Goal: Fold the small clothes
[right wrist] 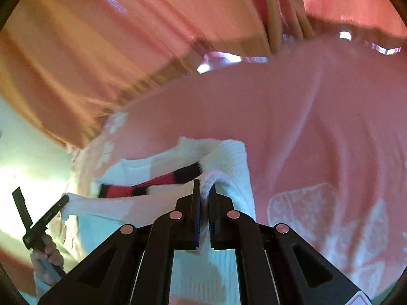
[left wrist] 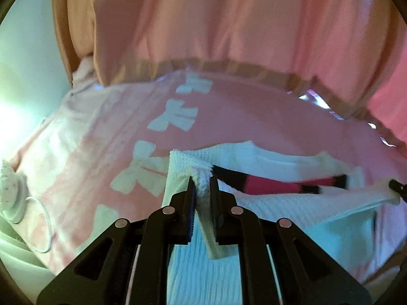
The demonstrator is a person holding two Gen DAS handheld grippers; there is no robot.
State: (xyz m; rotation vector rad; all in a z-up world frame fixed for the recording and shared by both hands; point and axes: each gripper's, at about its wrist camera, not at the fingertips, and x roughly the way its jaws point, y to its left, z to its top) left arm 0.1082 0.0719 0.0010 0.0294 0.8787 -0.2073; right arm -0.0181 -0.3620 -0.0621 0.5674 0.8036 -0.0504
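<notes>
A small white knit garment (left wrist: 279,203) with a black and pink striped band (left wrist: 274,184) hangs stretched between my two grippers above a pink bedspread (left wrist: 241,117). My left gripper (left wrist: 202,180) is shut on the garment's ribbed edge. My right gripper (right wrist: 204,186) is shut on the opposite ribbed edge of the garment (right wrist: 229,160). The striped band (right wrist: 152,184) shows in the right wrist view too. The left gripper (right wrist: 62,203) shows at the far left of the right wrist view, pinching the cloth. The right gripper's tip (left wrist: 396,185) shows at the right edge of the left wrist view.
The bedspread carries white bow prints (left wrist: 175,119). Pink-orange curtains (left wrist: 203,17) hang behind the bed. A white round device with a cable (left wrist: 15,203) lies at the bed's left edge. The person's hand (right wrist: 48,256) holds the left gripper's handle.
</notes>
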